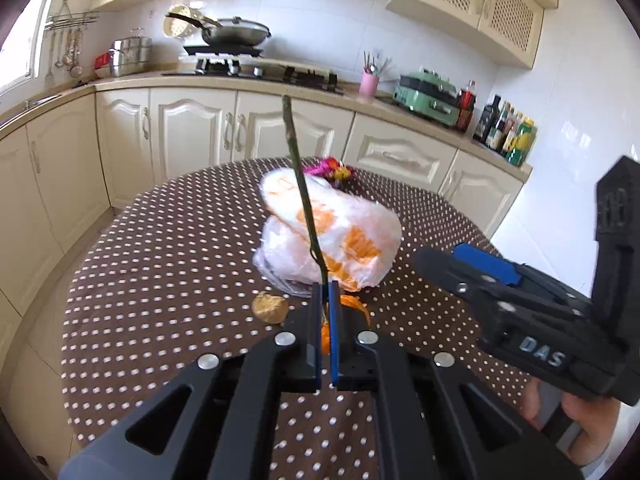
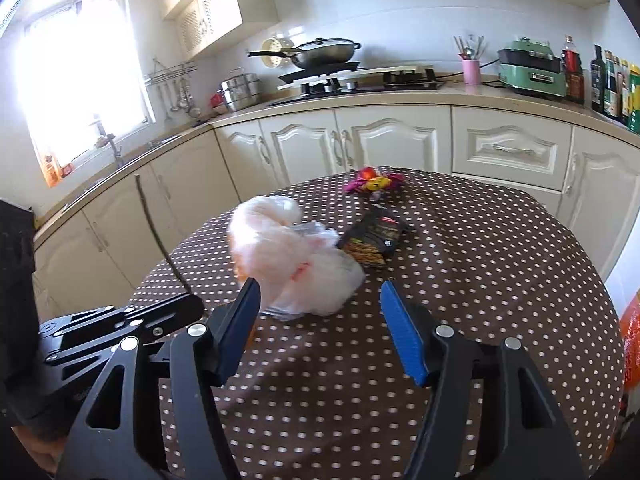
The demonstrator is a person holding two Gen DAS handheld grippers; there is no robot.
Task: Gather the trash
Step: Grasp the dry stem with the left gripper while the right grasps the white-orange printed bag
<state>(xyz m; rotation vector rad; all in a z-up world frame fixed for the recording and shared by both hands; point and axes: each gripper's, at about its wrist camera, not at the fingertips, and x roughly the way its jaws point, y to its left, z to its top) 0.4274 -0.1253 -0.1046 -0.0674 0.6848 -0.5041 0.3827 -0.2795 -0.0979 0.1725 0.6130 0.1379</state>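
Note:
My left gripper (image 1: 327, 286) is shut on a long thin twig (image 1: 302, 192) that stands up from its blue pads, above the table. The twig also shows in the right wrist view (image 2: 154, 228). A white and orange plastic bag (image 1: 328, 232) lies crumpled on the table just ahead; it also shows in the right wrist view (image 2: 296, 260). A brown crumpled ball (image 1: 270, 307) and an orange peel (image 1: 356, 306) lie by the left fingers. My right gripper (image 2: 320, 290) is open and empty, just short of the bag. A dark snack packet (image 2: 374, 240) and bright wrappers (image 2: 374, 182) lie beyond.
The round table (image 2: 480, 264) has a brown polka-dot cloth. Cream kitchen cabinets (image 2: 380, 140) curve behind it, with a stove and wok (image 2: 324, 54), a pink utensil cup (image 2: 471, 70), a green appliance (image 2: 530, 70) and bottles (image 2: 612, 84) on the counter.

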